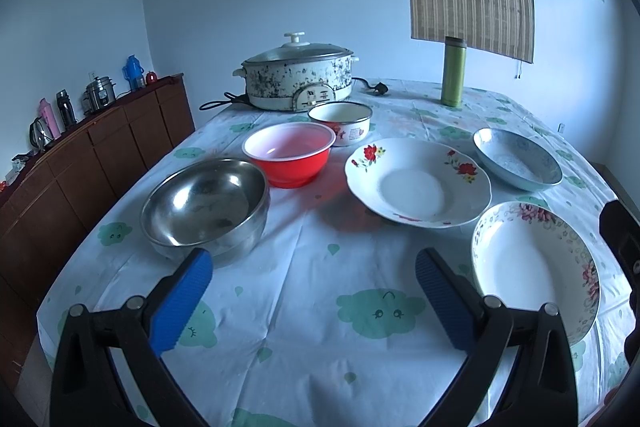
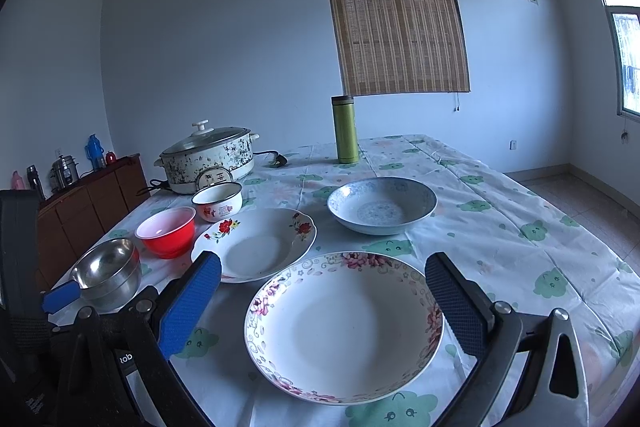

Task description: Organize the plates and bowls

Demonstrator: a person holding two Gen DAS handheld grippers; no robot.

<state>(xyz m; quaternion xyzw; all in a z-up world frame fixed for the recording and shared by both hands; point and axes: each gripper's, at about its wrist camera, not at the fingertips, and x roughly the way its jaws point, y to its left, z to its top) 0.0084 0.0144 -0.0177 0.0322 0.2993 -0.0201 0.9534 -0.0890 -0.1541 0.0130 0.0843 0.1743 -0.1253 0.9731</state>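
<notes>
On the table stand a steel bowl [image 1: 206, 205], a red bowl [image 1: 289, 153], a small enamel bowl [image 1: 341, 122], a plate with red flowers [image 1: 418, 183], a blue-patterned bowl [image 1: 517, 159] and a plate with pink flowers [image 1: 534, 267]. My left gripper [image 1: 314, 273] is open and empty, above bare cloth between the steel bowl and the pink-flowered plate. My right gripper [image 2: 322, 281] is open and empty, hovering over the pink-flowered plate [image 2: 344, 327]. The right wrist view also shows the red-flowered plate [image 2: 256, 243], blue-patterned bowl [image 2: 382, 205], red bowl [image 2: 167, 231], enamel bowl [image 2: 218, 201] and steel bowl [image 2: 107, 273].
An electric cooker [image 1: 298, 77] with lid and cord and a green flask [image 1: 454, 73] stand at the table's far side. A wooden sideboard [image 1: 92, 163] with bottles and a kettle runs along the left wall. The tablecloth [image 1: 320, 307] hangs over the edges.
</notes>
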